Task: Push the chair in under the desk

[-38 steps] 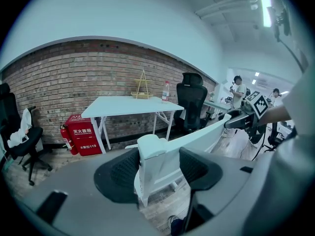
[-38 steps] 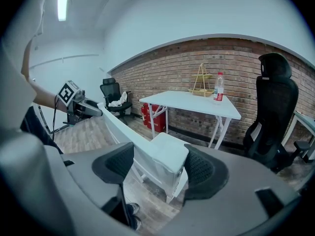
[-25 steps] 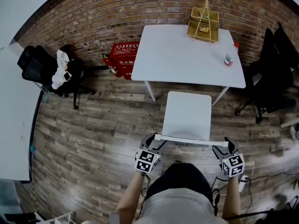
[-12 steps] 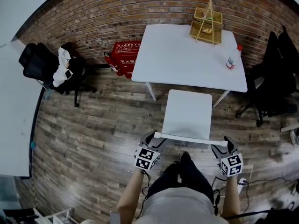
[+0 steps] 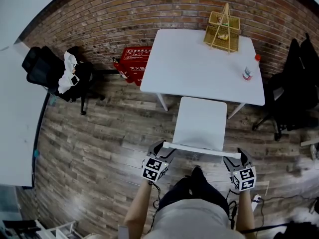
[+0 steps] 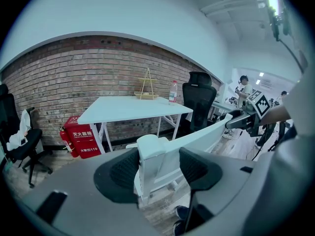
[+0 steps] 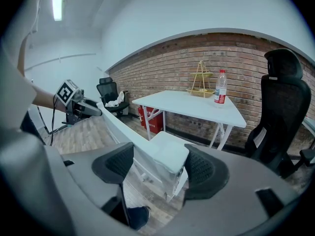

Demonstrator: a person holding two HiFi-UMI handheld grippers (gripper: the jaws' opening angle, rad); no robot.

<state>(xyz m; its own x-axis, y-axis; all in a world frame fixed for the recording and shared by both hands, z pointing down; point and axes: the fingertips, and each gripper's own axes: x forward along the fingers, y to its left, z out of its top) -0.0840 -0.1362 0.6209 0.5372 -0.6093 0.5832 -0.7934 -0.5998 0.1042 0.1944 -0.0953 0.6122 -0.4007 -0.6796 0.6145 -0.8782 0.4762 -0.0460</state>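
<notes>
Brick wall, plank floor; left gripper and right gripper grip chair facing desk.

1. Light is bright and even, coming from overhead. A ceiling strip burns out to white in the right gripper view.
2. The white bench is close to overexposed. The floor shows a pale sheen. Shadows are soft.
3. Fisheye distortion is heavy: the brick wall bows, and both gripper views vignette to black.
4. The left gripper and right gripper bodies are soft-focus. The chair is sharper.
</notes>
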